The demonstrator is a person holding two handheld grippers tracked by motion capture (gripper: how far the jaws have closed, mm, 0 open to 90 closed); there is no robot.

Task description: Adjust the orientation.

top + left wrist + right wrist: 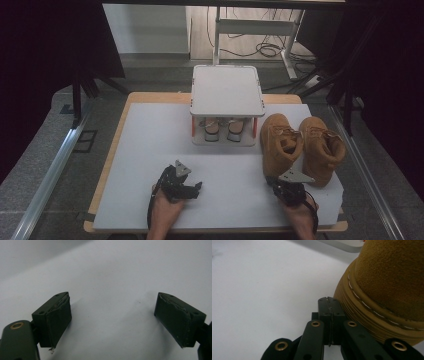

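Right claw (329, 302): jaws pressed flat together, nothing held between them; in the high view it (289, 186) is carried low over the white mat.
Just right of its tips: the ribbed sole edge of the near boot (387, 295), touching or a hair apart; which one cannot be told.
Near boot from above: a tan suede boot (280, 142), set directly ahead of the right claw, toe end toward it.
Beyond it, further right: the second boot (322, 147), side by side with the first, the two touching or nearly so.
Left claw (112, 317): jaws spread wide, nothing between them, bare white mat (112, 272) beneath; from above it (192, 187) is seen well to the left of the boots.
Ahead of both claws: a small white rack (227, 90) with a flat top, a pair of pale shoes (222, 129) tucked on its lower shelf.
Step in hand, as judged: the near boot is about to be taken by the right claw.
How it is best done: the jaws must be opened before any advance, since shut tips would only shove the boot along. A thin, firm part should be chosen, the collar or heel rim rather than the thick sole. The neighbour boot should be kept unbumped on the lift.
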